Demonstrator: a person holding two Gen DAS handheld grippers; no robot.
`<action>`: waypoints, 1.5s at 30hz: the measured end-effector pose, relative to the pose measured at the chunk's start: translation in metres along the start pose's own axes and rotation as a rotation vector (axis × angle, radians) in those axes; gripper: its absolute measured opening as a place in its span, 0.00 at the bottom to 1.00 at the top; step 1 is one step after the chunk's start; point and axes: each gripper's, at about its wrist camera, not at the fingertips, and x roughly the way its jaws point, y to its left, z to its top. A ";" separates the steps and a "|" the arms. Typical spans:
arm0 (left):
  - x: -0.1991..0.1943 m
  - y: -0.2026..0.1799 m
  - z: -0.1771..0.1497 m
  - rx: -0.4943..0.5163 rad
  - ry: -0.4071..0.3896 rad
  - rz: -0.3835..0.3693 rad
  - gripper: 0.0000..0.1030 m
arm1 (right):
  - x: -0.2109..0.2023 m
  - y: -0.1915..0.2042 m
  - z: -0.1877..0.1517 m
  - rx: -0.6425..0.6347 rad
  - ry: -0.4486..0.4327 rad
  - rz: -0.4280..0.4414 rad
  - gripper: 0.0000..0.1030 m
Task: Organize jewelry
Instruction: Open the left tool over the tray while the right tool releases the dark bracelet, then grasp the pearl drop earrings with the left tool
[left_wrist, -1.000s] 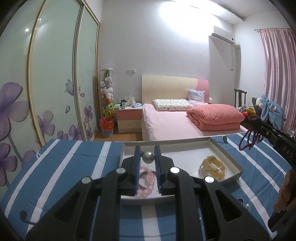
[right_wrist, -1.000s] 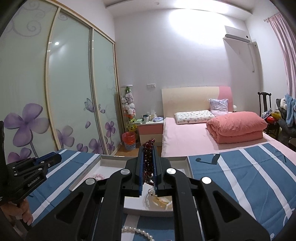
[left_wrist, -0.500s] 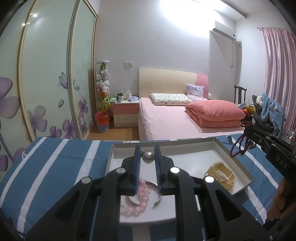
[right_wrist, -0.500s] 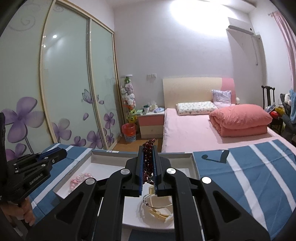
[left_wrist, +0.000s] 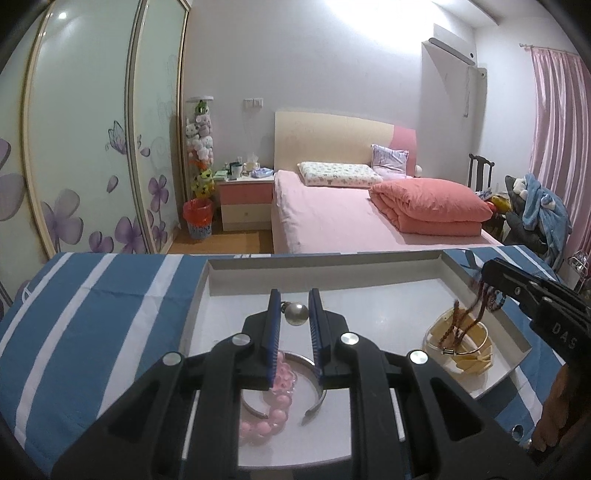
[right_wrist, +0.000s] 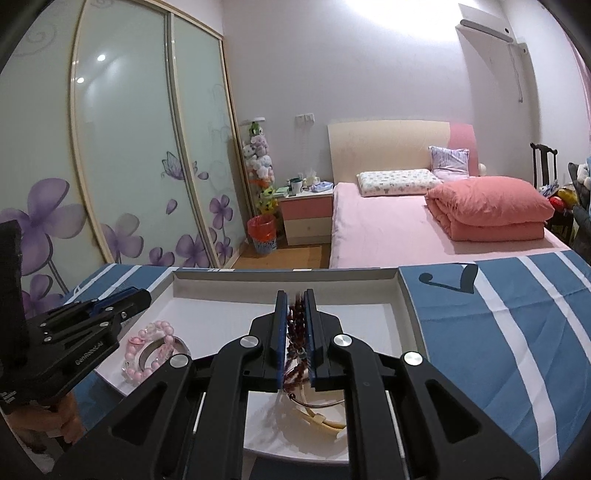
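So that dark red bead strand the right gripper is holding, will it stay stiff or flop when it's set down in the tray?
Probably floppy: the dark red bead strand hangs limp from the right gripper, already sagging onto the yellow bangle. It will likely pool in a loose heap in the tray. Its round beads might slide slightly.

pink bead bracelet (left_wrist: 275, 402) | lying in tray (left_wrist: 369, 269) | dark-red beads (right_wrist: 295, 332) | hanging above tray
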 end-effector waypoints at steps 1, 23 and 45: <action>0.001 0.001 -0.001 -0.004 0.002 0.002 0.16 | 0.000 -0.001 0.000 0.000 0.003 0.001 0.14; -0.040 0.009 -0.009 -0.011 -0.002 -0.013 0.31 | -0.050 0.001 -0.003 0.001 -0.048 0.005 0.45; -0.066 -0.051 -0.095 0.168 0.336 -0.242 0.31 | -0.118 -0.014 -0.046 0.084 -0.010 -0.005 0.45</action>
